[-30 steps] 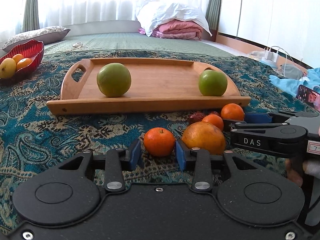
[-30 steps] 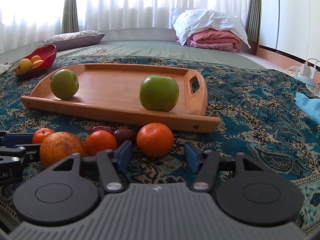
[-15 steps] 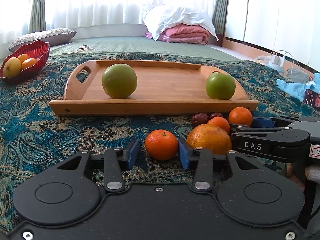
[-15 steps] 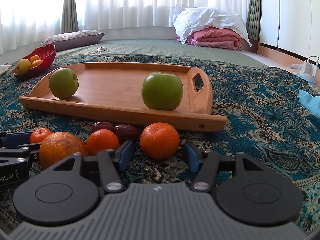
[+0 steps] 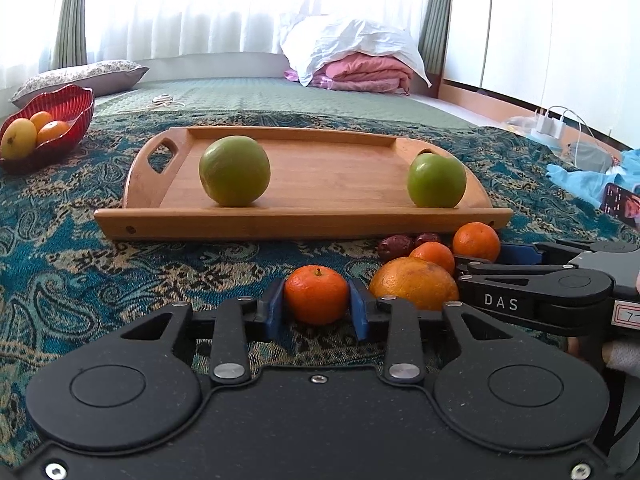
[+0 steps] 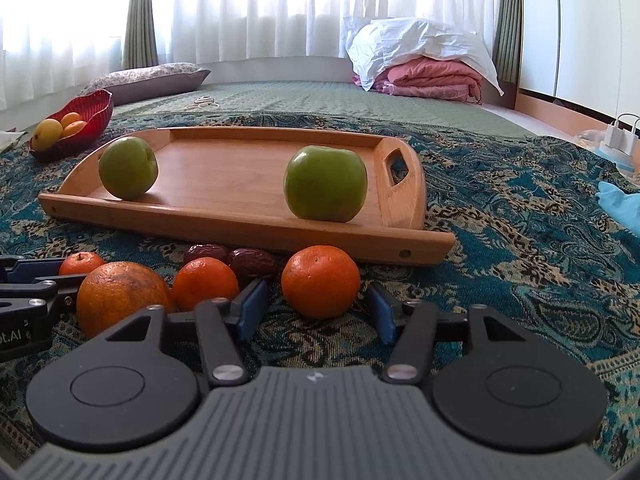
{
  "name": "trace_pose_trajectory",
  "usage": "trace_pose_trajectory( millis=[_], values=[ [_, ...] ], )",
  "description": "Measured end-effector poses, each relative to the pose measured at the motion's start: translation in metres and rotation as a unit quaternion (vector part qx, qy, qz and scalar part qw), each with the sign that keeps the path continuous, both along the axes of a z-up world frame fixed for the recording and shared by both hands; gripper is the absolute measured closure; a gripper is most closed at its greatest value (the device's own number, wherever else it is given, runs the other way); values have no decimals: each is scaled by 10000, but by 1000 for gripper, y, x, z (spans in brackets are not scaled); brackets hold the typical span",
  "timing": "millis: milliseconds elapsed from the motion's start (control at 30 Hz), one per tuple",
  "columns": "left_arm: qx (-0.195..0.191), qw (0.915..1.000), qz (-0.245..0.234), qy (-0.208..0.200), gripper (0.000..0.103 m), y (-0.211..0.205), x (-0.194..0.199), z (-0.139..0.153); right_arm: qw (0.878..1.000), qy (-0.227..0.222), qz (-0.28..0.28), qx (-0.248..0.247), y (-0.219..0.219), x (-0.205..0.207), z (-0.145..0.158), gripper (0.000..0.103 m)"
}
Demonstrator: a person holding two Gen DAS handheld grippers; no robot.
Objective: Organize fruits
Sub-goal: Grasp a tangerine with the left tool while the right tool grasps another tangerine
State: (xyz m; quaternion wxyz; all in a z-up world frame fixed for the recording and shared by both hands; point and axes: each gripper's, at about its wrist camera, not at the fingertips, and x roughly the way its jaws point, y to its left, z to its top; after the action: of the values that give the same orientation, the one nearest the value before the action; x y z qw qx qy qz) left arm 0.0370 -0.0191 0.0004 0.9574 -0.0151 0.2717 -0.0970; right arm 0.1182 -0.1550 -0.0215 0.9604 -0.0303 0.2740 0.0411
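Hidden/cut off: the right side of the tray (image 5: pixel 248 226) is blocked by the green apple (image 5: pixel 436 180) at 2 o'clock in the left wrist view, so its right handle can't be seen there. Dates (image 5: pixel 394 244) are mostly tucked behind the big orange (image 5: pixel 414 282); the count is clearer from the right wrist view, two (image 6: pixel 232 258). Contents of the red bowl (image 5: pixel 68 102) at 10 o'clock are partly masked by its rim: one yellow fruit, two orange ones. The person's hand is barely visible at the right edge, behind the right gripper body.

Left gripper (image 5: pixel 317 312): blue pads touch both sides of a small mandarin (image 5: pixel 317 295) on the blanket (image 5: pixel 80 264), clamped on it. The mandarin sits at 6 o'clock of the tray, clear of its front rail.

Right gripper (image 6: pixel 316 312): jaws spread, straddling another mandarin (image 6: pixel 321 282); gaps on both sides, no contact. A third mandarin (image 6: pixel 206 283) lies just beside its left finger.

Second apple (image 5: pixel 235 171) is on the tray at 11 o'clock.

Change vs 1 s ago: the left pads had a gap around the mandarin, now closed on it. The right gripper has moved closer, its mandarin now deeper between the fingers; jaw width is unchanged. The fruit on the tray hasn't moved.
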Motion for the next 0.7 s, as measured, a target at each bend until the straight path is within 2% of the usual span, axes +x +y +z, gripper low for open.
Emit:
trace_pose_trajectory(
  millis=[133, 200, 467, 700],
  values=[
    [76, 10000, 24, -53, 71, -1, 0, 2, 10000, 6, -33, 29, -1, 0, 2, 49],
    [81, 9999, 40, -74, 71, -1, 1, 3, 10000, 0, -54, 60, -2, -1, 4, 57],
    [132, 9997, 72, -208, 71, 2, 3, 17, 9994, 32, -196, 269, -5, 1, 11, 60],
    [82, 9991, 225, -349, 71, 11, 11, 37, 9985, -185, -240, 447, -9, -2, 29, 60]
  ],
)
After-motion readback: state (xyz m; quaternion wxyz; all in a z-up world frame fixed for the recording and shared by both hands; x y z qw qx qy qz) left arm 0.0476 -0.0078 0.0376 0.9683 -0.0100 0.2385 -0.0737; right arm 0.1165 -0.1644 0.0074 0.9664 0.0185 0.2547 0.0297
